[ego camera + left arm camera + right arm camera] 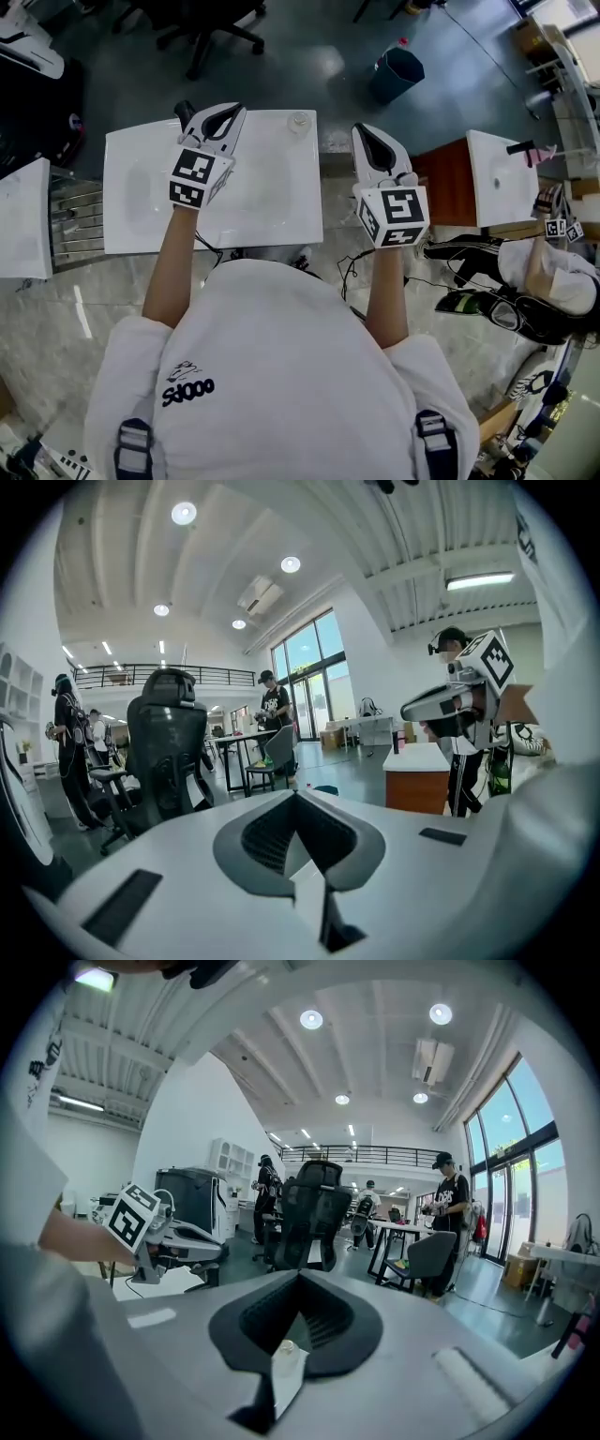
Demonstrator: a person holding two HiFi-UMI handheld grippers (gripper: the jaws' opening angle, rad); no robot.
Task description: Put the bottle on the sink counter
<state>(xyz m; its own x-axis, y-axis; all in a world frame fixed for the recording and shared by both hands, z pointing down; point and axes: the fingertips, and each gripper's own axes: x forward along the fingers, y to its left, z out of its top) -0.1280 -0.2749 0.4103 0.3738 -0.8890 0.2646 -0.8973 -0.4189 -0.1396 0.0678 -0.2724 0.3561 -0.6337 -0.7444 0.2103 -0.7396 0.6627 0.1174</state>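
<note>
A small clear bottle [300, 120] stands at the far right corner of the white sink counter [272, 211], seen from above. My left gripper [228, 112] hovers high over the counter's far edge, to the left of the bottle, shut with nothing in it. In the left gripper view its jaws [296, 794] meet in a point. My right gripper [367, 133] hangs beyond the counter's right edge, shut and empty, its jaws [300, 1277] also together. Neither gripper touches the bottle. Each gripper shows in the other's view: the right gripper [450, 705] and the left gripper [173, 1241].
A black faucet [185, 111] stands at the counter's far edge by the basin [150, 187]. A wire rack [80, 220] lies left; a second sink on a wooden cabinet [502, 178] and another person [553, 277] right. Beyond are a blue bin [394, 73] and an office chair [202, 37].
</note>
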